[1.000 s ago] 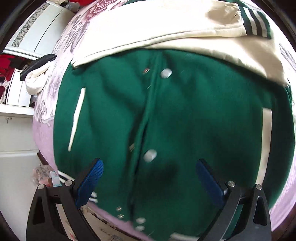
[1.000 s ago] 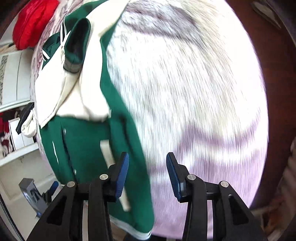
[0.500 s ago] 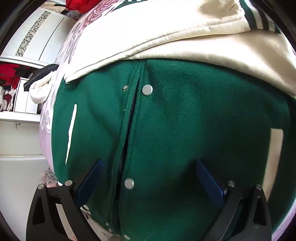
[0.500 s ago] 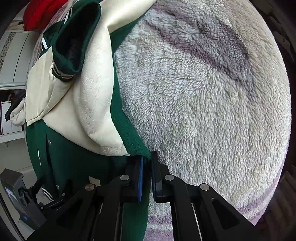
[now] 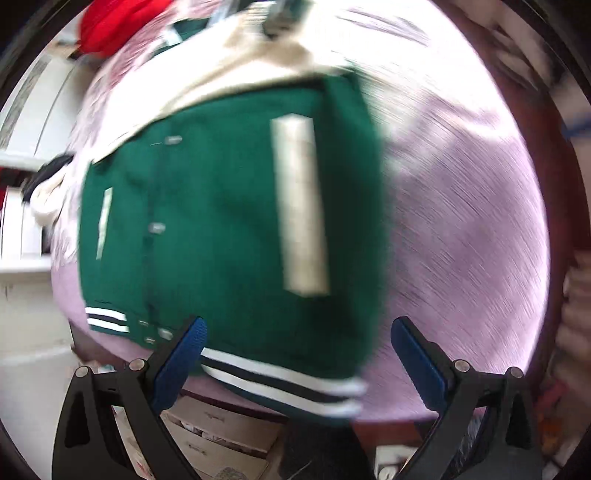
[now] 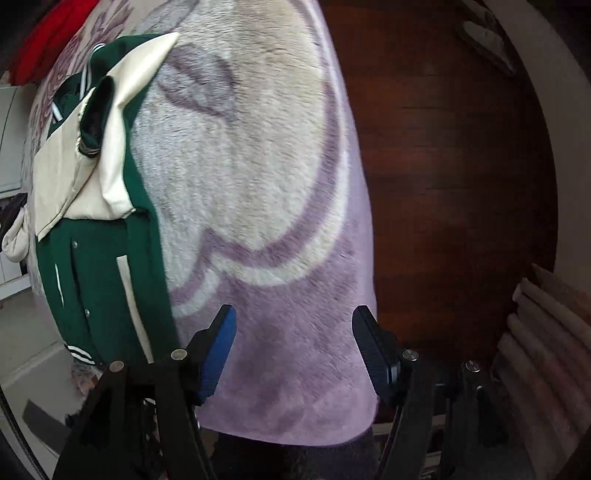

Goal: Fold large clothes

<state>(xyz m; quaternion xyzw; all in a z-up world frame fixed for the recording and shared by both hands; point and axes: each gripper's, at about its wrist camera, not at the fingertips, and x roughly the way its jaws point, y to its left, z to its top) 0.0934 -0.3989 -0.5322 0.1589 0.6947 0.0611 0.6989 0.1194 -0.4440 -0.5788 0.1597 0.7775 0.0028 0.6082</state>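
Note:
A green varsity jacket (image 5: pixel 221 229) with cream sleeves lies on a fluffy lilac and cream blanket (image 5: pixel 461 221), sleeves folded across its upper half. Its striped hem (image 5: pixel 288 384) sits at the near edge. My left gripper (image 5: pixel 295 354) hangs open above the hem's right corner, holding nothing; this view is motion-blurred. In the right wrist view the jacket (image 6: pixel 99 266) lies at the left. My right gripper (image 6: pixel 293 343) is over bare blanket (image 6: pixel 258 184) to the jacket's right, its jaws opening with nothing between them.
A red garment (image 5: pixel 118 26) lies at the far end of the blanket. White cabinets (image 5: pixel 22 280) stand to the left. Dark wooden floor (image 6: pixel 450 184) lies right of the blanket's edge. Drawers (image 5: pixel 221 435) show below the near edge.
My right gripper closed on the jacket's right edge, then opened and moved right over bare blanket. My left gripper swept right from the button placket toward the jacket's right hem corner.

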